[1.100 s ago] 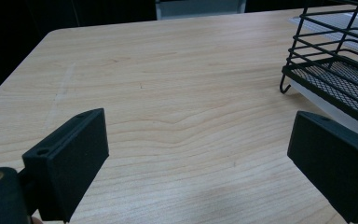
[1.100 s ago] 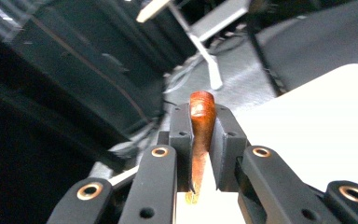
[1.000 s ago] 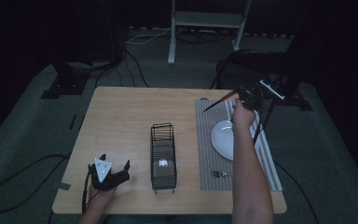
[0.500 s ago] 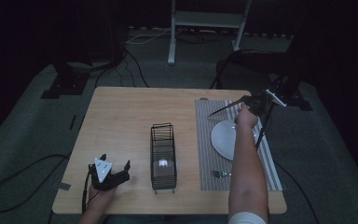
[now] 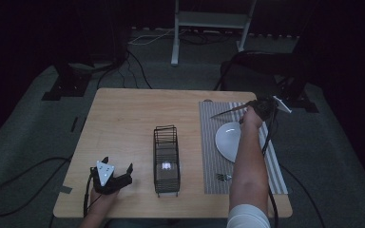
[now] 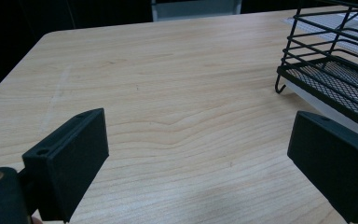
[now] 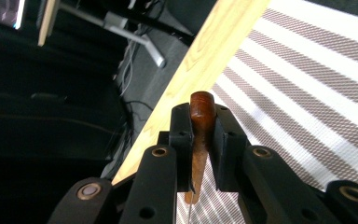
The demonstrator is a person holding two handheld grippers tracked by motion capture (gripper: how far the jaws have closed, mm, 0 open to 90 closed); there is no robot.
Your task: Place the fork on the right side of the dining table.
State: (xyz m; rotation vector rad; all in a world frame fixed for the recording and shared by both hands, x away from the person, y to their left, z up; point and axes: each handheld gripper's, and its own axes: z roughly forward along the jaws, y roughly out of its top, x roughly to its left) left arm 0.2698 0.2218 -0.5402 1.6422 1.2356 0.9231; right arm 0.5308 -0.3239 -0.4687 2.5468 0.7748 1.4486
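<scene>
My right gripper [image 5: 260, 108] is shut on the brown wooden handle of a knife [image 5: 228, 112], low over the far end of the striped placemat [image 5: 209, 156]; the blade points left. In the right gripper view the handle [image 7: 200, 140] is pinched between the two pads of my right gripper [image 7: 200, 119], above the placemat [image 7: 307, 70]. A white plate [image 5: 225, 140] lies on the mat just below the knife, partly behind the forearm. My left gripper [image 5: 119, 165] rests open at the table's front left; the left gripper view has it [image 6: 200, 154] with bare wood between its jaws.
A black wire rack [image 5: 166, 156] stands mid-table, to the right of my left gripper, and its corner [image 6: 326, 70] appears in the left gripper view. A fork [image 5: 223, 177] lies on the mat's near end. The table's far edge [image 7: 205, 60] runs close behind the knife.
My right hand has come down and slightly right with the knife, from above the plate's far side to low over the mat. My left gripper has stayed put.
</scene>
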